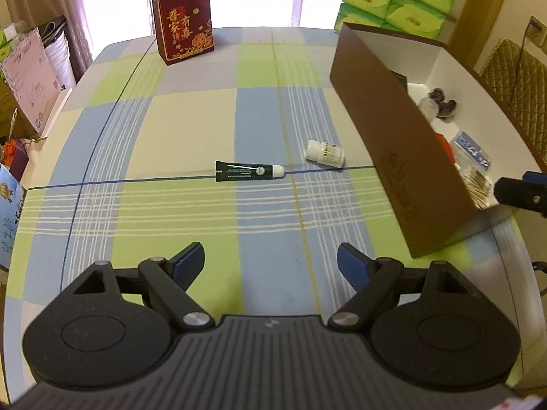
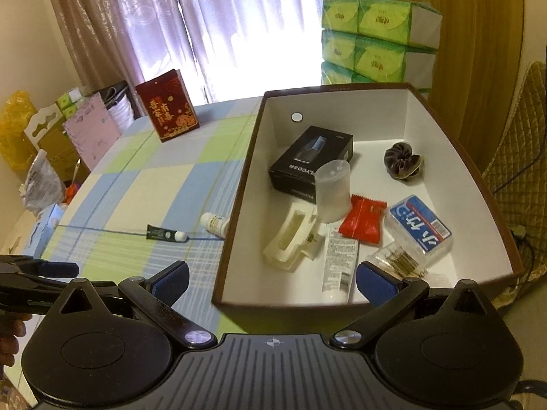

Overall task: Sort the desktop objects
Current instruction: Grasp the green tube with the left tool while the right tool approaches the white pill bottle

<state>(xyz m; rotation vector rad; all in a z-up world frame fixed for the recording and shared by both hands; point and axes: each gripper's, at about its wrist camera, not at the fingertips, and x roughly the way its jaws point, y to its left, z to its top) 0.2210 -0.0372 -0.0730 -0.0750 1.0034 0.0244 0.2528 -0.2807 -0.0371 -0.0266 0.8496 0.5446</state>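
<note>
A: Where are the loose things lying?

B: A dark green tube (image 1: 249,171) is lying flat at the centre of the left wrist frame, on the checked tablecloth (image 1: 171,130). A small white bottle (image 1: 324,153) is lying on its side just right of it, apart from it and near the brown wall of the box (image 1: 383,143).

A: And the left gripper (image 1: 270,263)?

B: It is sitting at the lower middle with its jaws standing wide and gripping nothing. Bare cloth is showing between the fingers and the tube.

A: What is edging that stretch?

B: The box wall is running down the right side. A red carton (image 1: 184,20) is standing at the upper middle, well away.

A: The right gripper (image 2: 271,278)?

B: Jaws spread, nothing between them, hanging over the near rim of the box (image 2: 283,304) at the lower centre of the right wrist frame. Inside, a black carton (image 2: 311,160), a red sachet (image 2: 364,220) and a blue-labelled case (image 2: 418,225) are crowding the floor; the far right corner is lying bare.
</note>
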